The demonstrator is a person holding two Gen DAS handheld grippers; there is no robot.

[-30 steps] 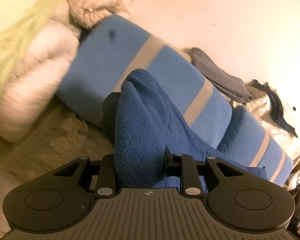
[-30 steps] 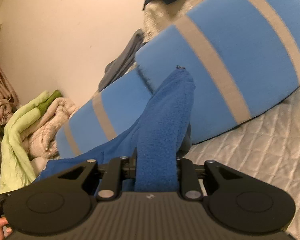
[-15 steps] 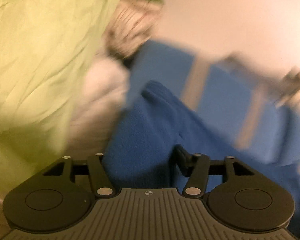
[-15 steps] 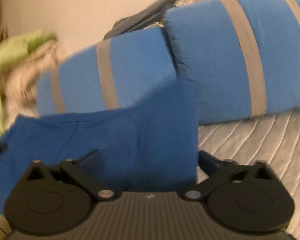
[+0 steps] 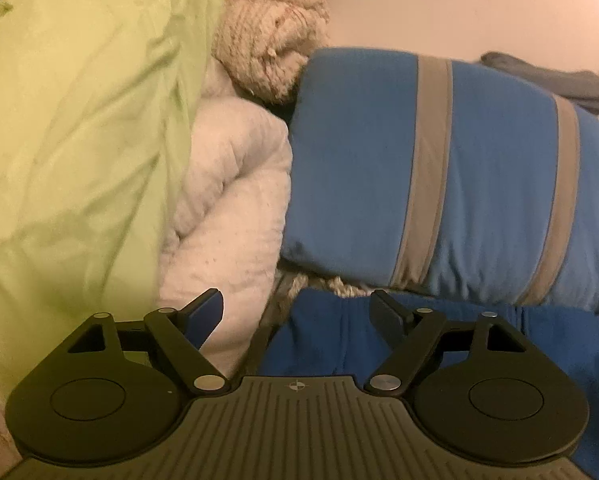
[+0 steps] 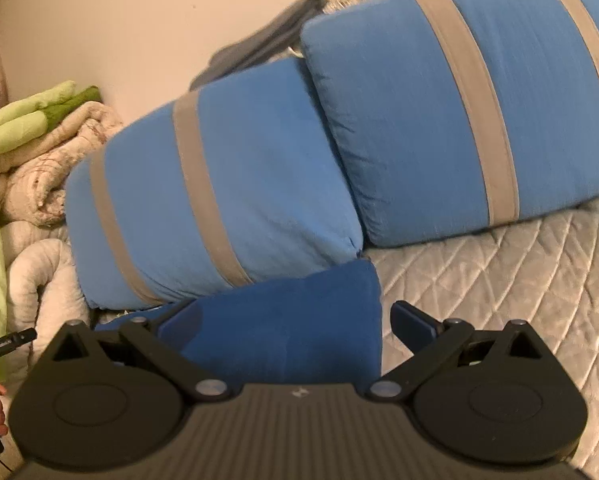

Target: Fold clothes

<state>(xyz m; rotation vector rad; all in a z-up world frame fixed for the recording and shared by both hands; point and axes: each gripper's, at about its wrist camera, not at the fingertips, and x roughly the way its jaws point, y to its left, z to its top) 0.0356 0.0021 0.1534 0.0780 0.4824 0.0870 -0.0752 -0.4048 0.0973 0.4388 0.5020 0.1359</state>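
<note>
Both tools, the left tool (image 5: 297,312) and the right tool (image 6: 295,320), are spread wide and hold nothing. The blue fleece garment (image 6: 291,320) is laid on the quilted bed (image 6: 499,280), touching the striped pillows (image 6: 219,200). Being soft, light and limp, it is best pinched at a corner or hem.

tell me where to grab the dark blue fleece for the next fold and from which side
Probably the free corner of the dark blue fleece on the quilt, nearest the right gripper. Come in from the quilt side with jaws straddling that edge; the striped pillows crowd the far side. The left gripper is open too.
</note>
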